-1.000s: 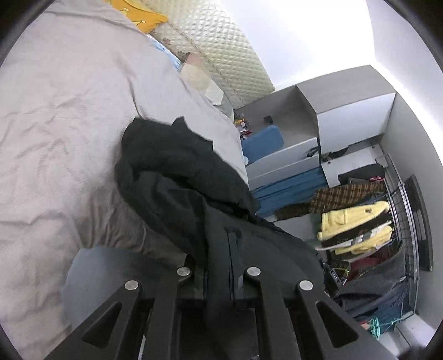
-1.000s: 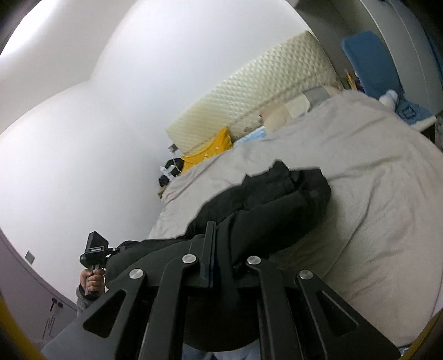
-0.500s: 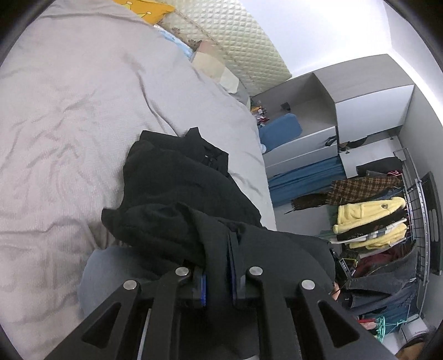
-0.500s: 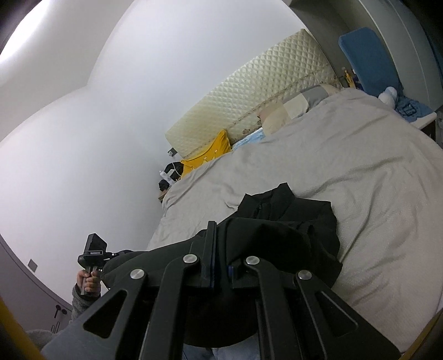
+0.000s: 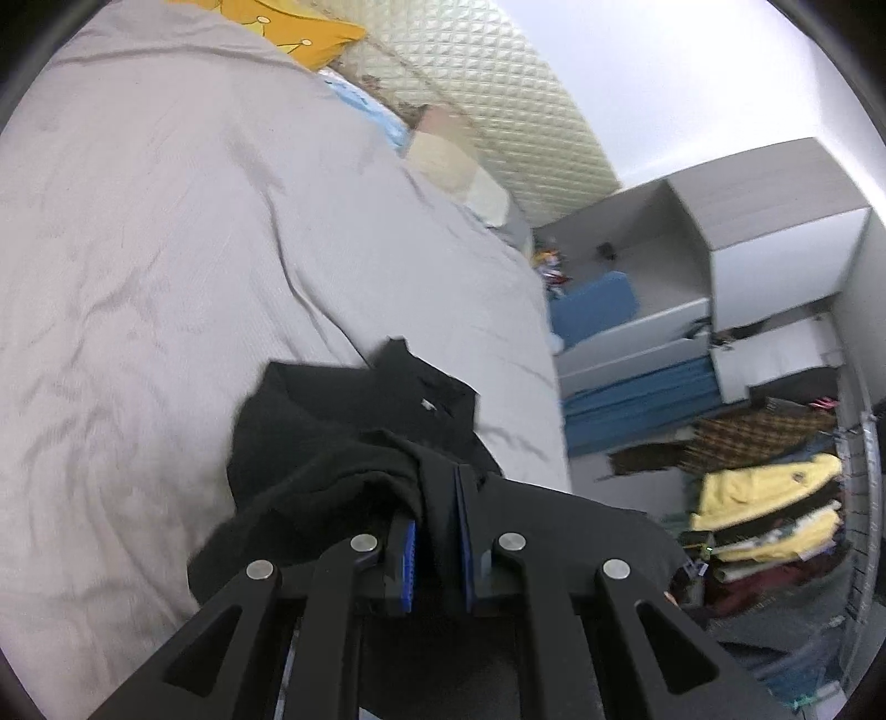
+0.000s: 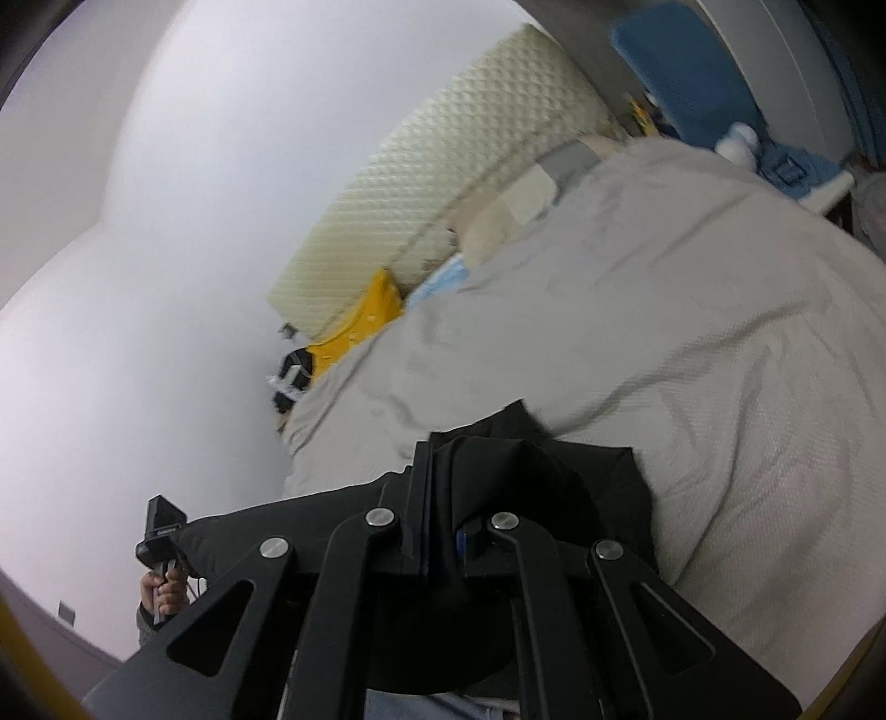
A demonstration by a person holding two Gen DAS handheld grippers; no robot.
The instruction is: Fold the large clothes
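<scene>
**Black garment gripped by both claws at the bed's near edge**

The black garment [image 5: 354,443] lies bunched on the grey bedspread [image 5: 166,249] at the near edge of the bed, toward its right-hand corner in the left wrist view, with part of it lifted off the bed and stretched between the two claws. The left claw [image 5: 437,531] is clenched on a fold of the dark cloth, which fills the narrow gap between its blue pads. The right claw [image 6: 437,498] is clenched tight on another part of the same garment [image 6: 531,487], cloth draping over its fingers. In the right wrist view a hand [image 6: 163,592] holds the handle of the other tool at the lower left.

At the head of the bed a yellow pillow [image 5: 288,27] rests against a quilted cream headboard [image 5: 498,111]. Past the bed's far side stands a grey shelf unit [image 5: 720,221] holding a blue cushion [image 5: 592,304]. A wire rack [image 5: 853,498] holds stacked clothes, yellow ones [image 5: 764,487] among them.
</scene>
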